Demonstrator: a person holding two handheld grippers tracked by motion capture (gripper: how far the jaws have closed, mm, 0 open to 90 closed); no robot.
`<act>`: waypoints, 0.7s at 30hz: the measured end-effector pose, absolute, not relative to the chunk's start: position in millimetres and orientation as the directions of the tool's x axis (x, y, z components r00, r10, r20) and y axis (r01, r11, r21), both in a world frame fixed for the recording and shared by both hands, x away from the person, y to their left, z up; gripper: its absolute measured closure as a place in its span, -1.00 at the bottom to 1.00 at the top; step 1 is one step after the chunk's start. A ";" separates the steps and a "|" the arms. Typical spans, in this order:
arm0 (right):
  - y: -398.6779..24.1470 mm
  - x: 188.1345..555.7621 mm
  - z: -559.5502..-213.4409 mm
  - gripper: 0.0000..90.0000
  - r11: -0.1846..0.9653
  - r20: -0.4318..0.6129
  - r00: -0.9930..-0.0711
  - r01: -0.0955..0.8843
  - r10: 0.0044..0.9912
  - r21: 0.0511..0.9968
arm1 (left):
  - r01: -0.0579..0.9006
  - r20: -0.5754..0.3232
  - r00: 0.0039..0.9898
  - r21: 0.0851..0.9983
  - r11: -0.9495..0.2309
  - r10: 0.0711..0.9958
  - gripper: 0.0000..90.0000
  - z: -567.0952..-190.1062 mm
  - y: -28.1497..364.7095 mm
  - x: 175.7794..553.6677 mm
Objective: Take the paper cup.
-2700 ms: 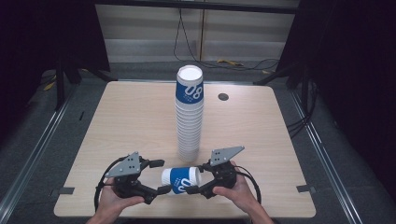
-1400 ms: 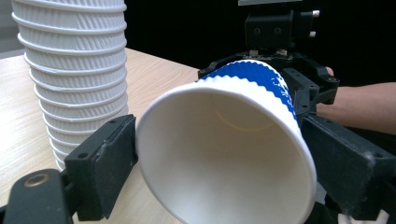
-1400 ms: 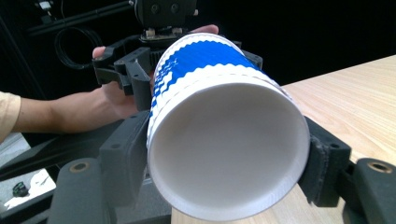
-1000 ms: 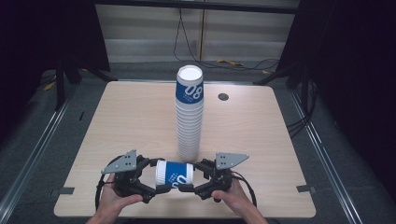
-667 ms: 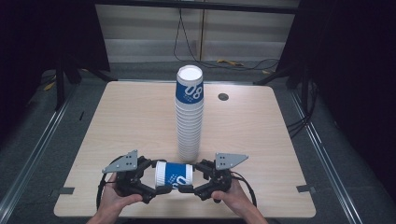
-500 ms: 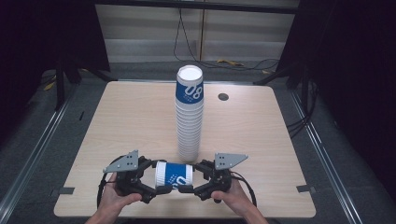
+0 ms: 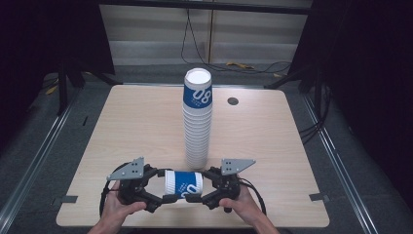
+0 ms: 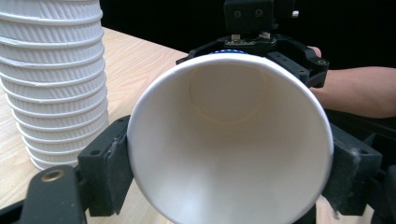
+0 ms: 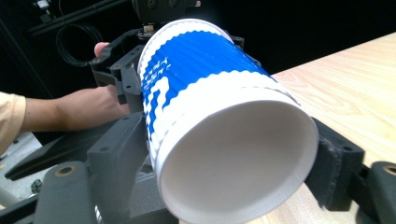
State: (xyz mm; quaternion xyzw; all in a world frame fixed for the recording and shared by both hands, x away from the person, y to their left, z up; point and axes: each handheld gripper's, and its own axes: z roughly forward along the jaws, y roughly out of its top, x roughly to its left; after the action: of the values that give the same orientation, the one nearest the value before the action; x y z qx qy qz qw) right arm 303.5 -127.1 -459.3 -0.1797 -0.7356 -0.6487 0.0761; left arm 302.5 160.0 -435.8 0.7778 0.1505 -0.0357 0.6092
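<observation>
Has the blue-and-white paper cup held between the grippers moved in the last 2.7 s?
Yes. The blue-and-white paper cup has shifted toward the table's left, judged against the tall stack of white paper cups: it sat below the stack's base, now left of it.

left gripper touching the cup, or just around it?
Touching. In the left gripper view both pads of the left gripper press against the rim of the cup, with no gap showing on either side.
</observation>
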 end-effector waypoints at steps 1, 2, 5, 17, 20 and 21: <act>-127.1 303.5 -459.3 -0.51 0.094 0.345 -0.924 0.363 0.166 0.927 | 0.278 -0.239 0.952 0.937 -0.212 0.191 -0.60 -435.8 160.0 302.5; -127.1 303.7 -459.4 -0.53 0.094 0.346 -0.923 0.364 0.169 0.927 | 0.279 -0.240 0.952 0.936 -0.213 0.191 -0.60 -435.6 160.4 302.9; -127.8 306.1 -459.9 -0.62 0.103 0.362 -0.914 0.384 0.184 0.917 | 0.279 -0.239 0.951 0.936 -0.215 0.196 -0.60 -435.9 161.8 304.2; -129.6 307.0 -459.6 -0.69 0.141 0.373 -0.896 0.413 0.240 0.900 | 0.290 -0.240 0.943 0.933 -0.215 0.231 -0.60 -432.5 171.9 307.4; -130.9 306.5 -459.0 -0.69 0.150 0.368 -0.893 0.414 0.258 0.898 | 0.304 -0.244 0.933 0.929 -0.213 0.265 -0.60 -431.5 177.4 310.4; -130.9 306.5 -459.0 -0.69 0.150 0.368 -0.893 0.414 0.258 0.898 | 0.304 -0.244 0.933 0.929 -0.213 0.265 -0.60 -431.5 177.4 310.4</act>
State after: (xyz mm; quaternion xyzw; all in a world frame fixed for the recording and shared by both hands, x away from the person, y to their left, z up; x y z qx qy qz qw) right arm 306.5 -130.9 -459.0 -0.2223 -0.7557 -0.6127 0.0635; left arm 310.4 177.4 -431.5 0.7787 0.1826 -0.0161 0.6001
